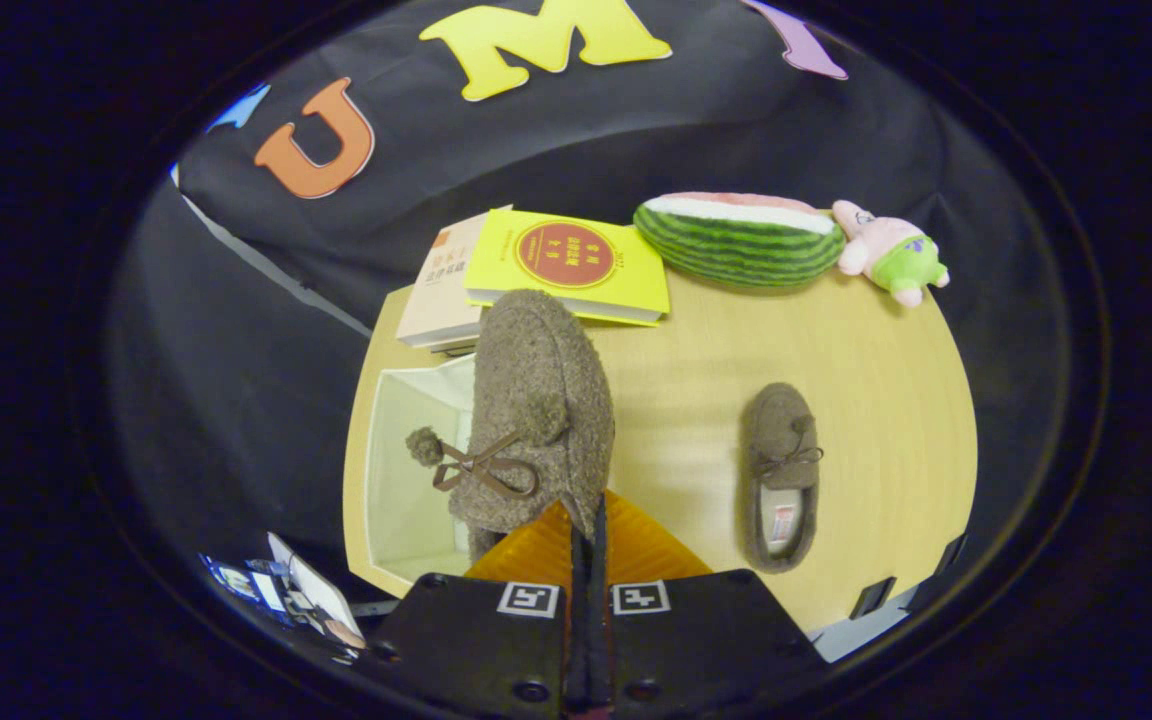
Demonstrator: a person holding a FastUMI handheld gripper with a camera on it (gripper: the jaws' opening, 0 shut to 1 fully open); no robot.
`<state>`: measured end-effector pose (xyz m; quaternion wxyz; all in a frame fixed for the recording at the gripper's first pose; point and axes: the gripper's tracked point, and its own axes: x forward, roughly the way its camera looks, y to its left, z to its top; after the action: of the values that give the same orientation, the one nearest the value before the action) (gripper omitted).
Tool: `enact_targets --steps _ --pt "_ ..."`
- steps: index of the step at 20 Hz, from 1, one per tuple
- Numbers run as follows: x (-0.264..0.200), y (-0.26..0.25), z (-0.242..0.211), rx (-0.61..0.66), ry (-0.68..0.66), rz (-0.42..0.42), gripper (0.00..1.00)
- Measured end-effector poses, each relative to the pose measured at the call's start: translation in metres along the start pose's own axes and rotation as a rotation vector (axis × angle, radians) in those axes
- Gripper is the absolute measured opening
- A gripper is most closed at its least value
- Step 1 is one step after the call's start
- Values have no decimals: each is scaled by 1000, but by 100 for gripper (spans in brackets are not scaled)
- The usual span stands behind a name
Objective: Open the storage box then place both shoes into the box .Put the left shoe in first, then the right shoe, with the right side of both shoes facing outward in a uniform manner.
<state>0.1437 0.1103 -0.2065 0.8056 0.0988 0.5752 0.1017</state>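
Observation:
My gripper [588, 520] is shut on a brown fuzzy shoe [536, 400] with a bow and pompoms, pinching its collar edge. The held shoe hangs in the air with its toe pointing away, partly over the open white storage box [406, 470] on the left part of the wooden table [866, 380]. The second brown shoe [781, 475] lies flat on the table to the right of my fingers, toe pointing away, its inside label showing. The held shoe hides the box's right wall.
A yellow book [571, 262] lies on a beige book [441, 295] at the table's far side, behind the box. A plush watermelon slice [741, 240] and a pink plush toy [891, 255] sit at the far right. Printed cards [286, 595] lie off the table's near left corner.

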Motion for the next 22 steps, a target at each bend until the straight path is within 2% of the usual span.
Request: enact_targets --steps 3,9,15,19,22 --pt "6 41 -4 7 -45 17 6" --pt "37 102 -10 98 -148 38 6" --pt "75 135 -38 60 -152 23 6" --pt "97 136 -48 51 -180 -26 6" --pt "114 143 -49 58 -167 -2 6"
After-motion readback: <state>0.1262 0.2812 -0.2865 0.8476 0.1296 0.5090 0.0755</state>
